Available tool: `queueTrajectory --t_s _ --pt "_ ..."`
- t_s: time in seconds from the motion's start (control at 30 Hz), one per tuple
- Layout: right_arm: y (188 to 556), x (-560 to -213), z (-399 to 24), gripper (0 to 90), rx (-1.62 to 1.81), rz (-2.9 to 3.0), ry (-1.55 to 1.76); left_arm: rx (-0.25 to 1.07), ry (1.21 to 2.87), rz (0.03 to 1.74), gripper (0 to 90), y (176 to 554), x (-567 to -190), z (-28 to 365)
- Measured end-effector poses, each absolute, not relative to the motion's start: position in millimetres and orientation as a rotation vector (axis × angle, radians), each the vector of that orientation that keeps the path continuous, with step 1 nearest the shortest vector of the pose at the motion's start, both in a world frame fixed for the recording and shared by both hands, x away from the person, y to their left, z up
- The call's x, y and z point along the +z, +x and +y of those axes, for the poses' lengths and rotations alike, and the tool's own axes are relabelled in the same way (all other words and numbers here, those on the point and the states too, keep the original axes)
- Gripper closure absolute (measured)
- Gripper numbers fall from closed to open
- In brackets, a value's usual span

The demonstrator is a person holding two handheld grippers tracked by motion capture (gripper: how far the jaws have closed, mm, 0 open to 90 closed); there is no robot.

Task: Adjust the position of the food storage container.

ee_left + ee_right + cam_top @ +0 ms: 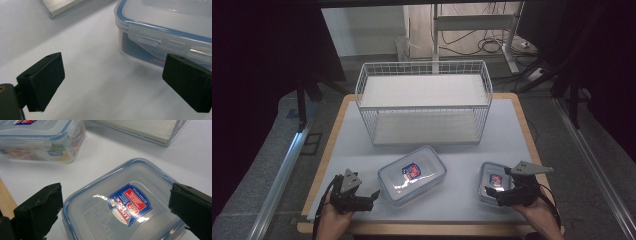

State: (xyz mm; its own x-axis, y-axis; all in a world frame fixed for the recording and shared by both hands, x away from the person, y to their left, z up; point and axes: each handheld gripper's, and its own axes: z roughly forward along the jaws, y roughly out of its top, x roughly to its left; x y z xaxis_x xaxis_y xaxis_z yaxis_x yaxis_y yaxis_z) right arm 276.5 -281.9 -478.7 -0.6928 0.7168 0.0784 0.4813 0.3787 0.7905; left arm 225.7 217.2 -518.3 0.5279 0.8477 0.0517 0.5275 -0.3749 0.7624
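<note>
Both spread, right gripper (498,192) over small container (490,181), left gripper (372,196) beside large container (412,174); slick lids could slip.

The person's left hand (333,217) comes in from the bottom edge and grips the left tongs (371,198), which lie low and roughly level, pointing toward the right tongs. Their jaws stand wide apart with nothing between the pads (43,82). The right hand (539,214) likewise enters from the bottom edge and holds the right tongs (493,194), which point back toward the left tongs, so the two pairs face each other. These jaws are spread fully too, the pads (41,210) clear of any contact. A grey three-cornered plate (528,169) sits atop the right tongs, and a cable (323,202) trails from the left pair beside the wrist.
</note>
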Motion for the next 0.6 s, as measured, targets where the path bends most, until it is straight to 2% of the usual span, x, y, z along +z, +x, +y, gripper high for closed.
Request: queueTrajectory --t_s 0.47,0.6 --pt "277.1 -484.8 -278.1 0.0 1.16 2.374 1.071 0.554 1.992 1.116 2.2 225.3 -520.5 227.4" --pt "276.6 -485.5 -276.7 2.7 1.133 2.383 1.059 0.548 2.003 1.114 2.2 225.5 -521.6 226.2"
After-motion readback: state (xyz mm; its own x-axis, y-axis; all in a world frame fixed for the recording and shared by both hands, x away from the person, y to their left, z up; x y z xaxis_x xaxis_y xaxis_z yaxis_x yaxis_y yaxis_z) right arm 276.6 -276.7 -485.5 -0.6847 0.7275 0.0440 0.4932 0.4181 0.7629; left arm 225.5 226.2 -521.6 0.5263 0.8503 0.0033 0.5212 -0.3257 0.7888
